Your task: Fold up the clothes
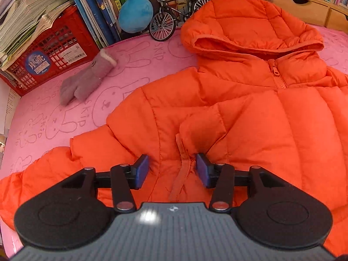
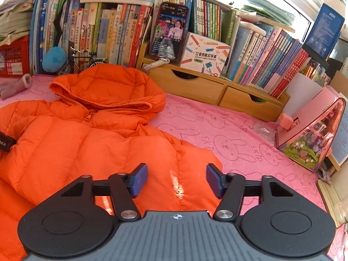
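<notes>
Orange fills most of both views: a quilted hooded jacket [image 1: 250, 108] lies front-up on a pink towel [image 1: 54, 117] printed with rabbit outlines, which covers the desk. Its hood [image 2: 108, 87] points toward the row of books [image 2: 104, 34] at the back, and the zipper pull [image 1: 277, 71] sits closed just under the chin. 1 sleeve is folded in across the chest, its cuff [image 1: 184, 152] lying near the middle of the body. The left gripper [image 1: 173, 171] hovers over that cuff with its jaws partly apart; the cuff's edge runs between the blue pads [image 1: 142, 169], but neither pad presses on it. The right gripper [image 2: 177, 179] is over the jacket's other side, near where the orange fabric meets the towel, jaws standing apart with nothing clamped between them (a bright patch of sunlight falls on the fabric there). Off to the side lies a grey-mauve glove [image 1: 87, 80], well apart from the jacket, beside a red crate [image 1: 52, 50] stacked with papers. A model bicycle [image 1: 176, 15] and a blue plush ball [image 1: 136, 14] stand against the books, and a phone [image 2: 170, 30] leans upright on a wooden drawer unit [image 2: 217, 89].
</notes>
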### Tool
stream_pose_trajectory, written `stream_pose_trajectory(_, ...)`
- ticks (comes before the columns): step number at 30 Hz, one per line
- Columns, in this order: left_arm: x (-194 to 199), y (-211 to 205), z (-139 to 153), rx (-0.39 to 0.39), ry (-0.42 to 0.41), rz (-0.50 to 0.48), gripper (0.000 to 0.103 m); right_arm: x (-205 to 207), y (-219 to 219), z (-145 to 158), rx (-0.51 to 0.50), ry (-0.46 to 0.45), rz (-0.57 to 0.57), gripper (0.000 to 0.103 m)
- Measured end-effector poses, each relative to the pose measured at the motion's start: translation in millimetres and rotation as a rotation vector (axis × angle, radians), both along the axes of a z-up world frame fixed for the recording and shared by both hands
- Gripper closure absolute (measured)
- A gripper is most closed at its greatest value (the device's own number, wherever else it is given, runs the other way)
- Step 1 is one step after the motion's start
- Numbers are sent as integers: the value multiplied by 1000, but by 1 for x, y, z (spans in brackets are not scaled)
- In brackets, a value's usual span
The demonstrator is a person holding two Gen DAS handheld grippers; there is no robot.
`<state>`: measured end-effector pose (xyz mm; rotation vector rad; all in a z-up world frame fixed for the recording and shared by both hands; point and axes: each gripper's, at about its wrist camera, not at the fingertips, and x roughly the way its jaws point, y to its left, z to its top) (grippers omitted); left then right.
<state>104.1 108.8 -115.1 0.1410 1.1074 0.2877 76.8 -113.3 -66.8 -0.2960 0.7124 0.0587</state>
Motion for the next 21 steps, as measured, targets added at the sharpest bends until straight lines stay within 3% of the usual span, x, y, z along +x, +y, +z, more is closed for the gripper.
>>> stream_pose_trajectory(1,0,-1,-3,23,3,-6,37,6,0,-4,12,16,-7,65)
stream_pose_trajectory(2,0,-2,-4,44,2,-10,33,12,2,-7,18,12,-7,66)
stream_pose_trajectory(5,0,2,-7,56,-9,4,20,17,19,-27,-127,-59,38,65)
stream_pose_trajectory(6,0,4,-7,55,-13,12,16,15,30,-37,-262,-127,65,62)
stream_pose_trajectory(7,0,6,-8,48,-15,18,15,12,39,-49,-403,-193,96,53)
stream_pose_trajectory(8,0,8,-8,39,-17,25,15,8,45,-57,-492,-261,137,45)
stream_pose_trajectory(9,0,10,-8,30,-18,33,13,5,51,-64,-576,-329,180,44)
stream_pose_trajectory(13,0,15,-10,25,-19,63,2,-12,81,-57,-547,-517,483,30)
stream_pose_trajectory(15,1,17,-11,28,-13,79,0,-16,103,-61,-549,-566,599,24)
stream_pose_trajectory(18,0,17,-12,33,-20,77,0,-15,128,-68,-537,-550,668,24)
stream_pose_trajectory(21,-2,15,-13,46,-33,71,0,-5,132,-78,-545,-479,641,24)
